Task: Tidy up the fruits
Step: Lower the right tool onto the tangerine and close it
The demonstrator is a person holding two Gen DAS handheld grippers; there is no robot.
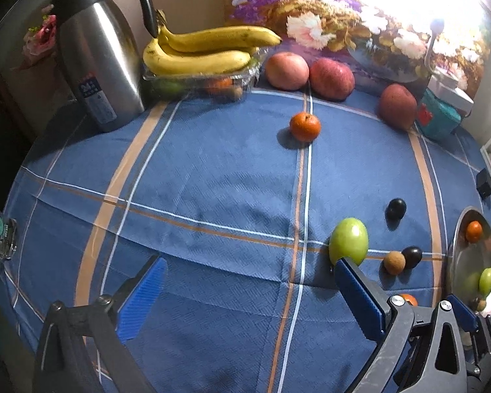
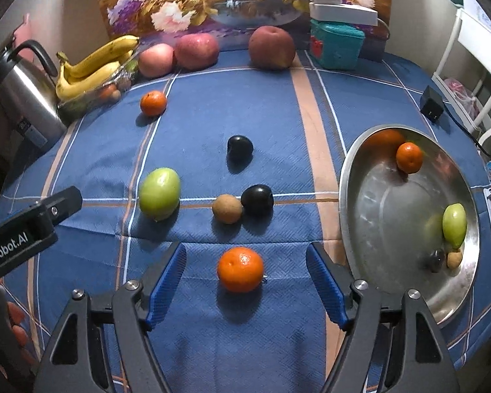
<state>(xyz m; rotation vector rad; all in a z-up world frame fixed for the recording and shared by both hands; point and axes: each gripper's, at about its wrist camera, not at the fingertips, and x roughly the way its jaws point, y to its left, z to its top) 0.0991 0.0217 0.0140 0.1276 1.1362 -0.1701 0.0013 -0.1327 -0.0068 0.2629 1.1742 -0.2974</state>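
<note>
One tangerine (image 2: 240,269) lay on table (image 2: 278,98) between wide-apart fingers of right hand-held gripper (image 2: 245,281). Left hand-held gripper (image 1: 245,291) also spread, empty. Advice: centre, close gently, lift to steel bowl (image 2: 370,203) just right.

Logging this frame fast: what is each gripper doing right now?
Left gripper: open, holding nothing, beside the green fruit.
Right gripper: open, holding nothing, with the orange between its fingers.
</note>
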